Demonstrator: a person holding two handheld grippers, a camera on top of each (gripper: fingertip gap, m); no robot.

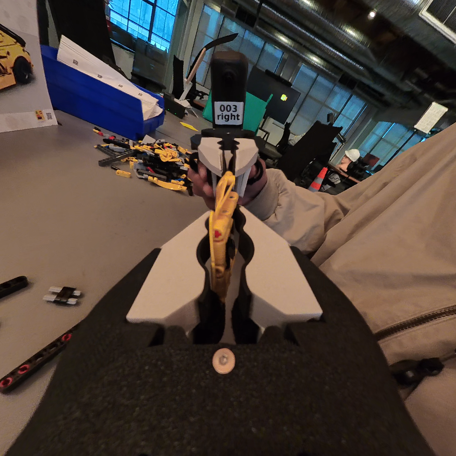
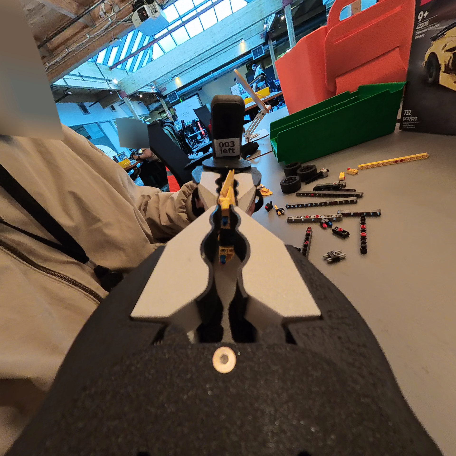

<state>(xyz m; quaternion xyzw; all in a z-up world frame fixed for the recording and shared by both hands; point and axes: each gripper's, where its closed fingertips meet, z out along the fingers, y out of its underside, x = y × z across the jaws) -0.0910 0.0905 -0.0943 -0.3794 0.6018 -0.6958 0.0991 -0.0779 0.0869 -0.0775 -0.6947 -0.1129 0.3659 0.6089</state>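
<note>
A yellow brick assembly [image 1: 220, 237] with a red pin is clamped between the fingers of my left gripper [image 1: 223, 212]. Its far end sits in the jaws of my right gripper [image 1: 228, 176], which faces me, held in a hand. In the right wrist view, my right gripper [image 2: 224, 208] is shut on the same assembly [image 2: 225, 251], which shows yellow and black parts with blue pins. My left gripper [image 2: 227, 190] faces it and holds the yellow end. Both grippers hold the assembly in the air above the grey table [image 1: 74, 222].
A pile of yellow and black bricks [image 1: 153, 158] lies by a blue bin [image 1: 98, 98] of booklets. Black beams [image 1: 34, 360] lie near the left. Beams [image 2: 325, 199], wheels [image 2: 296, 175], a green bin [image 2: 333, 121], an orange container [image 2: 345, 54] and a set box [image 2: 434, 69] are on the right. A person's beige jacket [image 2: 74, 197] is close.
</note>
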